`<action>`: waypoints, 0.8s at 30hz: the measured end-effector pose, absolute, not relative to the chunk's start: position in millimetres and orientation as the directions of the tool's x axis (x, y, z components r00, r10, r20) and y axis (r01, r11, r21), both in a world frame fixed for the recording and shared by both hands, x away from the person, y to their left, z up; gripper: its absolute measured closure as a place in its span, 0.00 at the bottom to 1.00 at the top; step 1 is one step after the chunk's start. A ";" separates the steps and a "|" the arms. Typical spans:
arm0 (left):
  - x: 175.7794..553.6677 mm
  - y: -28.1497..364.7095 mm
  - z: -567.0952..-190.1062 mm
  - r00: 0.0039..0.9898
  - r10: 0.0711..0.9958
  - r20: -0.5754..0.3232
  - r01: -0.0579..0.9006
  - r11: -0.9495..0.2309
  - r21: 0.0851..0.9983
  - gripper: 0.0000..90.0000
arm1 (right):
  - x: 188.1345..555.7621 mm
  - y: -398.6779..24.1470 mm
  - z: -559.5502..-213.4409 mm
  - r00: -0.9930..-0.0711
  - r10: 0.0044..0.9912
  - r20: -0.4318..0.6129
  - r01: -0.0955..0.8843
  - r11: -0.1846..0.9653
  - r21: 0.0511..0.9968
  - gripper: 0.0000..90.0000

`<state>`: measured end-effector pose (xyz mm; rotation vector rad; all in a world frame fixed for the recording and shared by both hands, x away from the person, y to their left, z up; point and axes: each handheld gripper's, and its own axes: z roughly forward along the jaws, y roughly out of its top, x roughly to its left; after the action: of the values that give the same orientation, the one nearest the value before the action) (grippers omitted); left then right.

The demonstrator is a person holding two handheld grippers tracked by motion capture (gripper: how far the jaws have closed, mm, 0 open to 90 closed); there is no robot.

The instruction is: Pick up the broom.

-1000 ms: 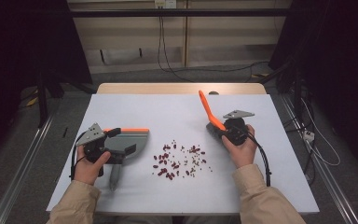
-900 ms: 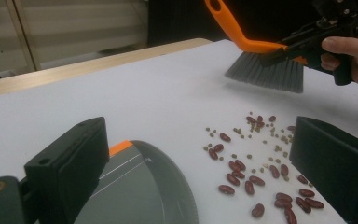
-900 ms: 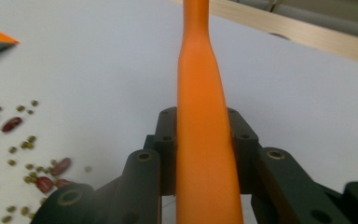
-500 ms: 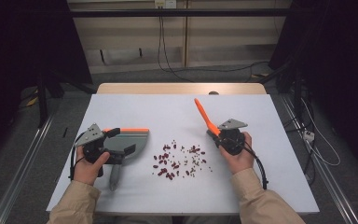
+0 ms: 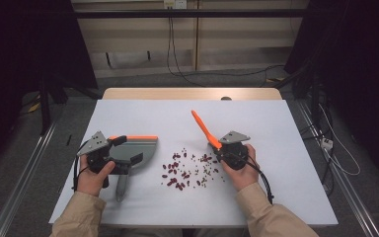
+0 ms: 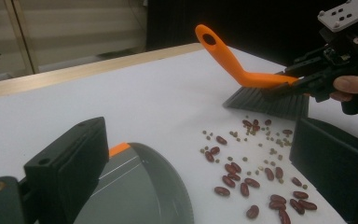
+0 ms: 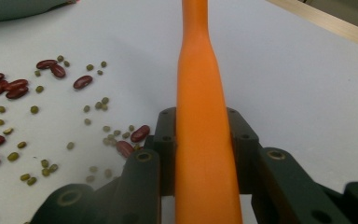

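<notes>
Right claw [image 5: 216, 147] clamped on the one orange-handled hand brush with black bristles [image 5: 201, 128], handle pointing to 11 o'clock, bristles on the white surface [image 5: 276, 128] at the 3 o'clock edge of the scattered dark-red kidney beans and small green mung beans [image 5: 187, 170]. Left claw [image 5: 128, 160] grips the one grey plastic dustpan with orange trim [image 5: 137, 148], at 9 o'clock of the beans. Beans too many to count.

one orange-handled brush [image 5: 203, 129], one grey dustpan [image 5: 137, 151], many scattered red beans [image 5: 176, 174] and small green beans [image 6: 273, 144]

White table [image 5: 296, 128], wooden far edge, pale wall panels [image 5: 227, 34], dangling cables [image 5: 170, 44], dark surroundings.
</notes>
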<state>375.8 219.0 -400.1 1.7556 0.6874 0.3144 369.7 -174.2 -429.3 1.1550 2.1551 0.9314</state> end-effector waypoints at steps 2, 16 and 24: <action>375.5 218.4 -400.1 0.791 0.595 -0.140 0.287 -0.160 0.945 0.05 | 367.9 -169.7 -430.0 -0.505 0.852 -0.138 0.490 0.414 0.767 0.78; 375.4 216.5 -400.7 0.794 0.593 -0.132 0.285 -0.173 0.943 0.05 | 362.6 -149.7 -430.7 -0.511 0.850 -0.131 0.481 0.408 0.776 0.78; 375.3 216.1 -400.6 0.797 0.590 -0.129 0.283 -0.177 0.943 0.05 | 362.0 -138.0 -431.5 -0.509 0.851 -0.131 0.471 0.403 0.785 0.78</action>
<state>375.3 216.1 -400.6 1.7704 0.6775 0.3143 362.0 -138.0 -431.5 1.1240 2.1394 0.9535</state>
